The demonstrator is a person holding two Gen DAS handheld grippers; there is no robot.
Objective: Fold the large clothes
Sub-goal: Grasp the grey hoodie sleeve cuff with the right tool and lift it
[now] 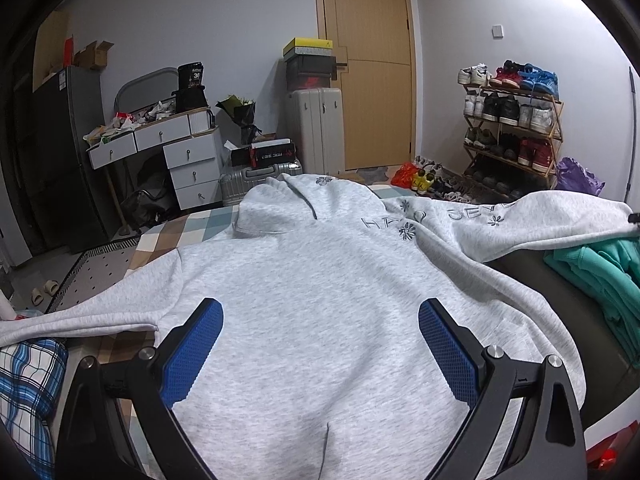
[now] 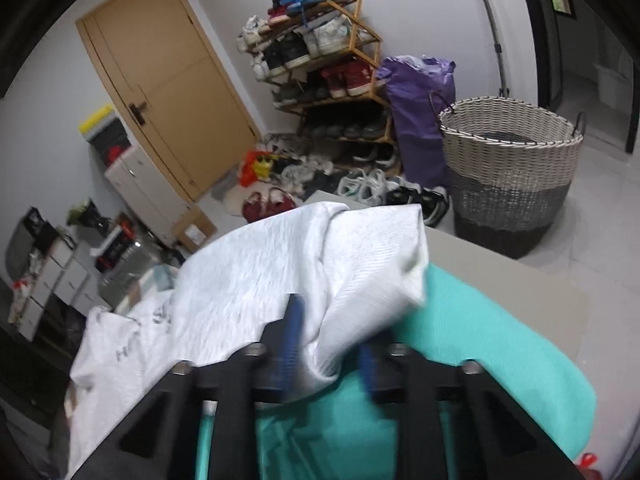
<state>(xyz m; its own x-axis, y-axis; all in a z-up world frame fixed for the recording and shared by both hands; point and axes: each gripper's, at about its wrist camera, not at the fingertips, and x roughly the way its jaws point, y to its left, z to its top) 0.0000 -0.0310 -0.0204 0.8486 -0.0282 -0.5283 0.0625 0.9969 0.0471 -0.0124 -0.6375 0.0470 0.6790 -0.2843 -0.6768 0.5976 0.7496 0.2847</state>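
A light grey hoodie (image 1: 320,280) with grey lettering lies spread front-up on the bed, its hood towards the door. My left gripper (image 1: 322,308) hovers just over the hoodie's lower body, blue pads (image 1: 192,352) wide apart and nothing between them. In the right wrist view, the hoodie's sleeve (image 2: 360,256) is bunched and lifted between the blue pads of my right gripper (image 2: 332,332), which is shut on it. The picture there is blurred. Under that sleeve lies a teal garment (image 2: 480,340), which also shows at the right edge of the left wrist view (image 1: 600,272).
A checked bedsheet (image 1: 188,232) shows past the hoodie and a blue plaid cloth (image 1: 28,384) lies at the near left. Beyond the bed stand a woven laundry basket (image 2: 512,184), a shoe rack (image 1: 512,128), a purple bag (image 2: 420,112), suitcases (image 1: 316,128) and white drawers (image 1: 180,152).
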